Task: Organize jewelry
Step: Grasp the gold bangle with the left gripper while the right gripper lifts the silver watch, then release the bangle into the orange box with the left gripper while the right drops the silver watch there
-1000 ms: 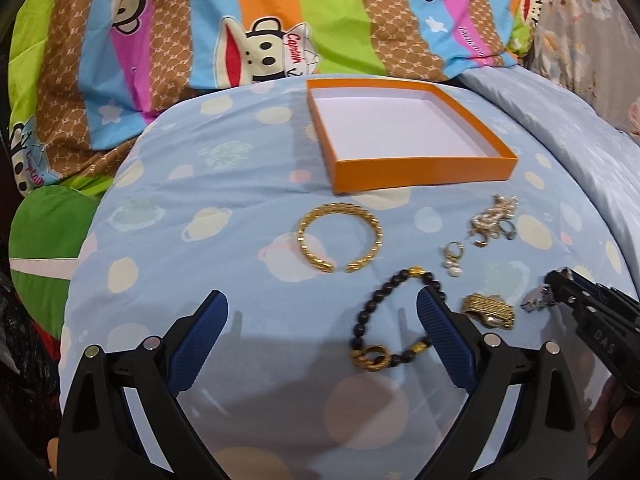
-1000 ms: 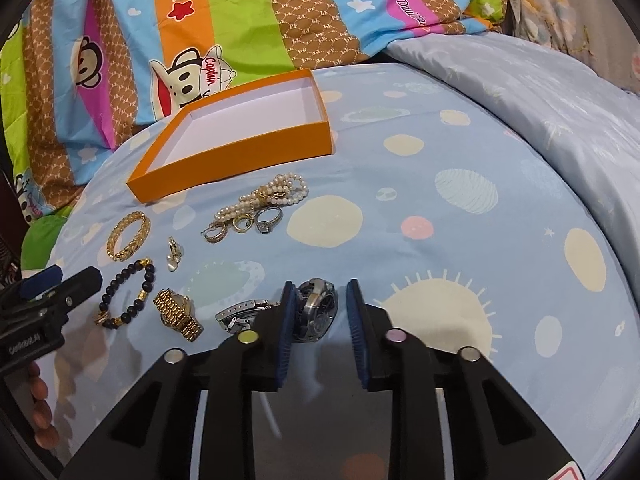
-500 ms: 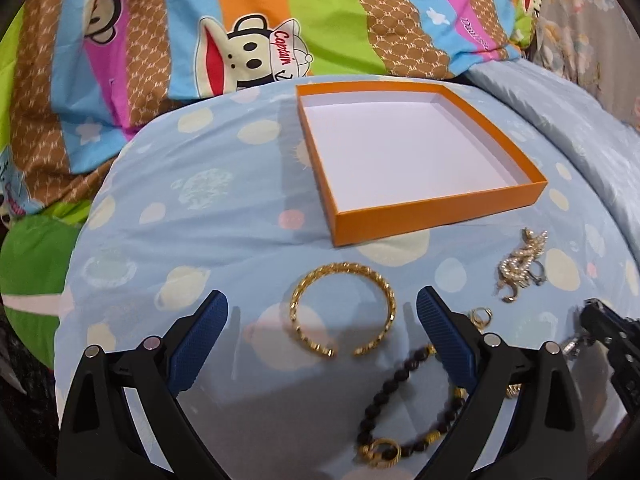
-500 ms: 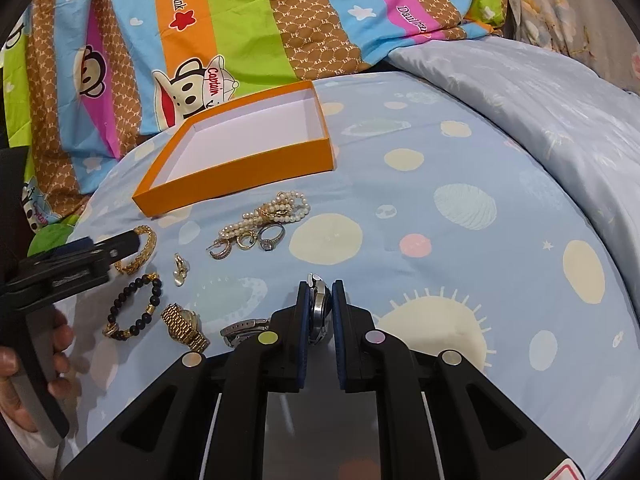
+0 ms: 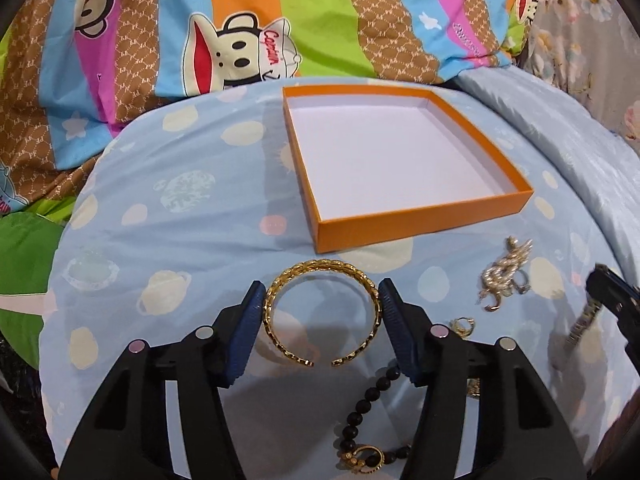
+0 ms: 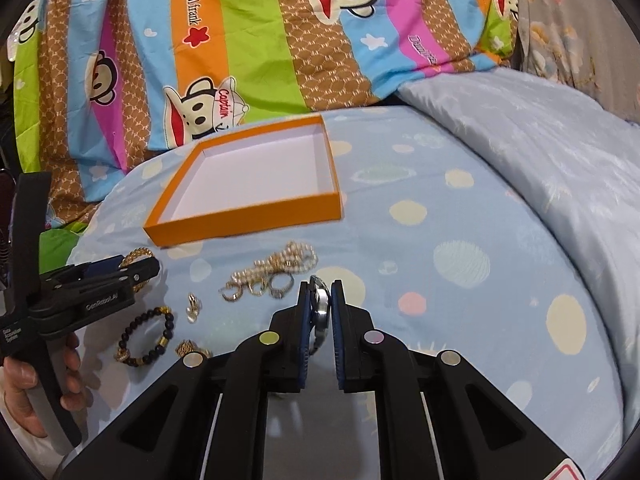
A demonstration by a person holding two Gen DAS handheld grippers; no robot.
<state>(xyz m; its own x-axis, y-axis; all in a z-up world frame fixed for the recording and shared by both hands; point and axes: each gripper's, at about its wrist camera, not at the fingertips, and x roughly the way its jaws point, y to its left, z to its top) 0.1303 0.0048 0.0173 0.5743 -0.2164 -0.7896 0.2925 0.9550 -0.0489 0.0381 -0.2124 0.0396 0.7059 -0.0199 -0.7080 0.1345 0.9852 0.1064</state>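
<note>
gold bangle between blue pads, watch pinched on edge

gold bangle (image 5: 322, 312) sits between the left gripper (image 5: 322, 334) pads, both blue fingers (image 5: 246, 334) touching its outer sides, jaws closed in on it. it lies on the pale blue spotted bedsheet (image 5: 192, 216), open ends toward the camera.

the right gripper (image 6: 320, 320) jaws are pressed onto a silver watch (image 6: 321, 308), held on edge between the pads. the left view shows only that gripper's black tip and a dangling strap at the far right.

just near of the bangle lies a black bead bracelet (image 5: 370, 424). to the right are a small gold earring (image 5: 463, 326) and a pearl-and-gold cluster (image 5: 505, 276). only the right view shows rings (image 6: 276, 290) beside that cluster, a gold link piece (image 6: 188, 347) by its own finger, and the hand (image 6: 24, 384) gripping the left tool's handle.

farther off sits the orange tray (image 5: 420, 220), white inside, nothing in it. behind is a striped monkey-print quilt (image 6: 256, 40).
</note>
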